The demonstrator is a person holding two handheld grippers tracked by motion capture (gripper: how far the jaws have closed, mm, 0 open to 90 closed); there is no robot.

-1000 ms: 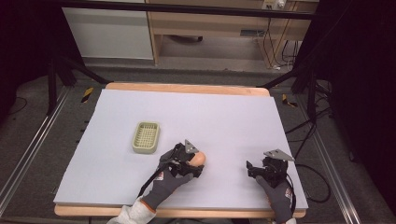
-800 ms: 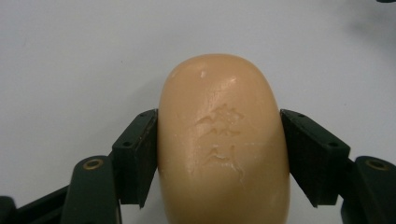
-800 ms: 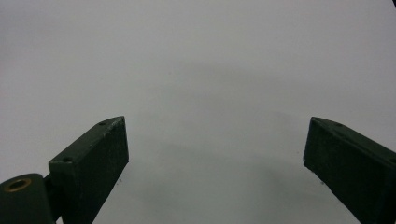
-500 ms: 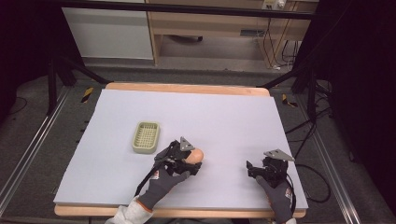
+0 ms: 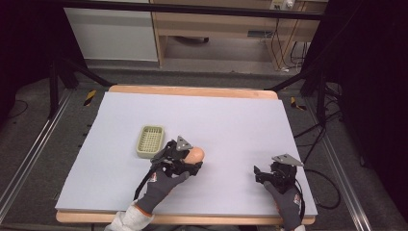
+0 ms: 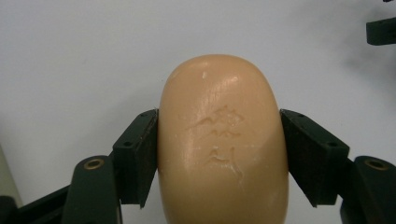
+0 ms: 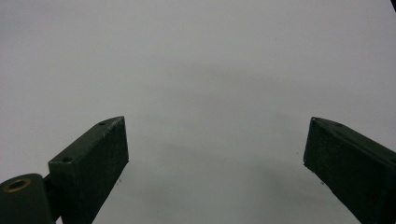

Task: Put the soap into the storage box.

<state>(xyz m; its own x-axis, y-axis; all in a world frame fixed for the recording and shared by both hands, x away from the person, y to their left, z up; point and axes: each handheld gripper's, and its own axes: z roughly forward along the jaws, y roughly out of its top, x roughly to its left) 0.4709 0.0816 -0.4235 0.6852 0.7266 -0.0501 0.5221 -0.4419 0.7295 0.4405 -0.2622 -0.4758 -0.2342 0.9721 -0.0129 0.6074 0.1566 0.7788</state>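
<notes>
Carry step, by the look of it: peach-coloured soap bar (image 6: pixel 223 140) clamped between both jaws of the left gripper (image 5: pixel 186 161), pads pressed flat against its long sides, embossed face up in the left gripper view. Held near the front middle of the surface (image 5: pixel 231 120), just right of the pale green soap dish (image 5: pixel 150 141) and apart from it. Likely bound for that dish, though not yet over it. Next move probably calls for a short swing leftward, bar kept level, then lowered onto the ribbed tray before any easing of the jaws; slick, rounded sides could let it squirm out if the squeeze slackens early.

Farther right, right gripper (image 5: pixel 274 174) low over the front right of the surface, jaws wide apart with nothing between them, bare grey beneath in the right gripper view.

Surface itself: pale grey-lilac sheet on a wooden board, light wood edge showing at front and back. Beyond it, dark floor with metal rails on both sides, black stand legs, a white cabinet and wooden shelving at the back, loose cables at right.
</notes>
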